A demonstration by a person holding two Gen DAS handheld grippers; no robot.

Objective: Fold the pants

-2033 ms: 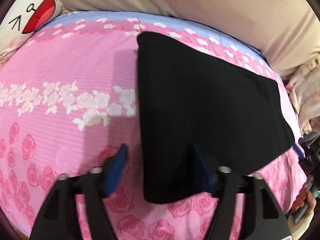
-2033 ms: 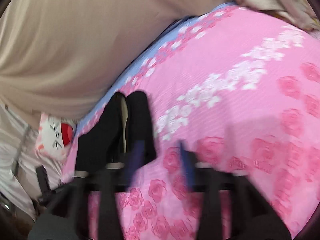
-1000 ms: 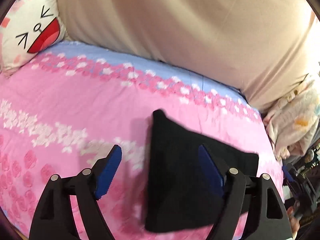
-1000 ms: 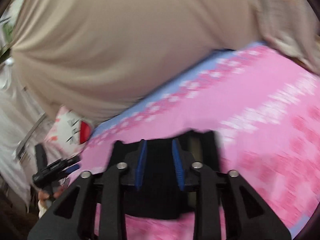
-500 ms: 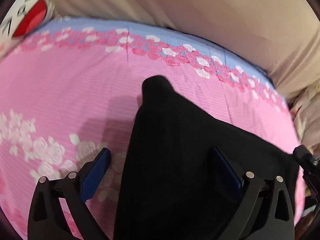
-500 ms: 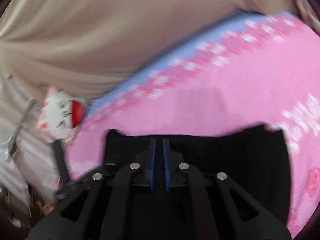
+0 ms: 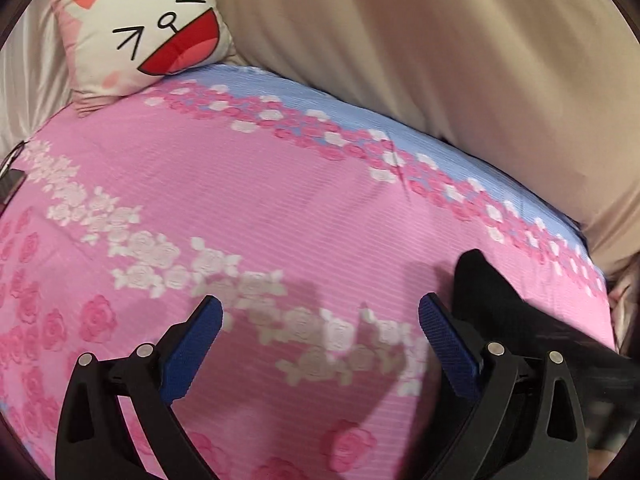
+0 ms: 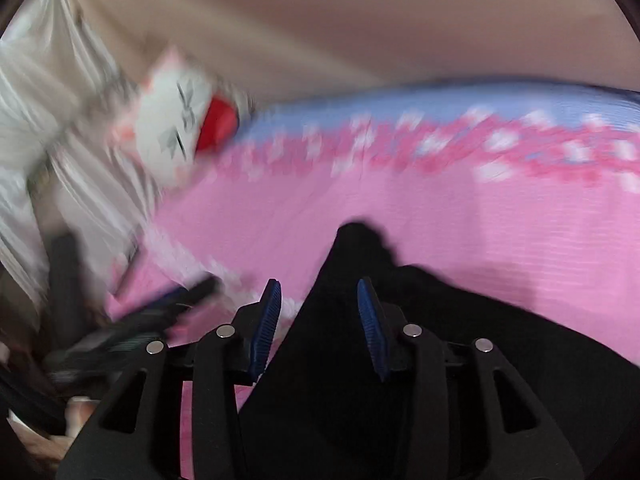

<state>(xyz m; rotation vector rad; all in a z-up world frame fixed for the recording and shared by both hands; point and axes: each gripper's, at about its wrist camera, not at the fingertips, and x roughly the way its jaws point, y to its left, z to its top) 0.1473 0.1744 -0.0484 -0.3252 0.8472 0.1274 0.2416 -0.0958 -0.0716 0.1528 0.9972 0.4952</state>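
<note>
Left hand-held gripper (image 7: 320, 322) gaping wide, empty, over pink rose-print bedsheet (image 7: 260, 208). Right hand-held gripper (image 8: 319, 304) has just been parting, part-open above folded black fabric pants (image 8: 400, 340), not clamped.

A home bedroom: rose-print pink bedsheet (image 7: 280, 208), cartoon cat cushion (image 7: 140, 36), beige curtain (image 7: 440, 48).

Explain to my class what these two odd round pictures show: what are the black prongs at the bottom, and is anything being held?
Each picture comes from a camera mounted on a hand-held gripper, looking along its two fingers. The left gripper stands wide open over a pink flowered bedspread, holding nothing; the black pants lie just to its right. A cat-face cushion sits at the far corner. In the blurred right view, the right gripper has just been opening; its blue pads sit apart above the pants, not pinching them.
</note>
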